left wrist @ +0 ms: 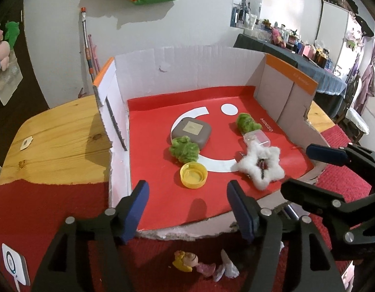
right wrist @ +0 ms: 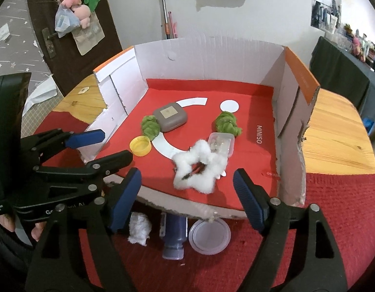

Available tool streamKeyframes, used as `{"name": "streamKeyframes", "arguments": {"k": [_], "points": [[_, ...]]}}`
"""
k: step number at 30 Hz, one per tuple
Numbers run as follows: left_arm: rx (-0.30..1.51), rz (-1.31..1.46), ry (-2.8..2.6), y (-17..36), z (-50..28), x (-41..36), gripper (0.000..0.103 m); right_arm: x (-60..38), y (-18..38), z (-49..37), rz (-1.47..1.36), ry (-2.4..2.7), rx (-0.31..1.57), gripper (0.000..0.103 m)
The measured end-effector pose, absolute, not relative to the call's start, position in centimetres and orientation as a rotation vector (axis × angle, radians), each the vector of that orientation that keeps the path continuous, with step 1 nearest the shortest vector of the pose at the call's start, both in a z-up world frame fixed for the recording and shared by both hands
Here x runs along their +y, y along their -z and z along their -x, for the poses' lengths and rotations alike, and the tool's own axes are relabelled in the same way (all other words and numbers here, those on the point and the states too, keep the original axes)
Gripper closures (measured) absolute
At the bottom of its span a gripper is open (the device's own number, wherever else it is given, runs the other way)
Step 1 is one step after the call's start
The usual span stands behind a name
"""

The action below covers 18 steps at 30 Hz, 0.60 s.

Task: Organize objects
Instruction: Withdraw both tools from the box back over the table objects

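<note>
Inspected: cardboard box (right wrist: 272,73), front wall cut away, standing on the surface (right wrist: 333,126). All positions given from the yellow cap (left wrist: 193,175).

Both tongs empty and spread: left tongs (left wrist: 187,209) hanging just in front of the cap, right tongs (right wrist: 187,199) further right of it, over the box's torn front edge. Nothing between either pair of pads. Judged a pause after a deposit, tongs clear of the contents.

In the box: cap lying mouth up, so stable. Green pom-pom (left wrist: 183,149) touching it behind; grey square case (left wrist: 192,132) flat, behind that again. White fluffy star (left wrist: 259,165) to the right, lying flat, one arm pointing toward the box front; dark item in its centre, possibly a clip, not resolved. Clear small container (left wrist: 258,140) behind the star, long axis running left to right, second green pom-pom (left wrist: 247,123) at its far end.

Outside, in front of the cap: purple bottle (right wrist: 174,238) on its side, long axis toward the box; clear lid (right wrist: 209,237); cotton tuft (right wrist: 138,228). Judged still to be sorted.
</note>
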<state>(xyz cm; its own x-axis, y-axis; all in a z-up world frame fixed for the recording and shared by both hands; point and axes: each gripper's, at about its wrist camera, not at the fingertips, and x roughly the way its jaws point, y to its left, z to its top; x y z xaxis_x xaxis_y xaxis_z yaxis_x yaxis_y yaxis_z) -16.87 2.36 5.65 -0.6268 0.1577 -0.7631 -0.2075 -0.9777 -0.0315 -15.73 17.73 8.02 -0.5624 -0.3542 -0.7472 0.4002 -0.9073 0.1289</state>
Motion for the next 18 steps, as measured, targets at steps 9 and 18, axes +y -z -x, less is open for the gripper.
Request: {"name": "streamKeyframes", "arguments": {"k": [9, 18], "points": [[0.093, 1.219, -2.686, -6.0, 15.3, 2.4, 0.021, 17.8, -8.7, 13.9, -1.123, 2.472, 0.090, 0.017], [0.094, 1.198, -2.706, -6.3, 13.6, 2.3, 0.014, 18.1, -9.3, 12.0, -1.096, 2.492, 0.073, 0.012]]}}
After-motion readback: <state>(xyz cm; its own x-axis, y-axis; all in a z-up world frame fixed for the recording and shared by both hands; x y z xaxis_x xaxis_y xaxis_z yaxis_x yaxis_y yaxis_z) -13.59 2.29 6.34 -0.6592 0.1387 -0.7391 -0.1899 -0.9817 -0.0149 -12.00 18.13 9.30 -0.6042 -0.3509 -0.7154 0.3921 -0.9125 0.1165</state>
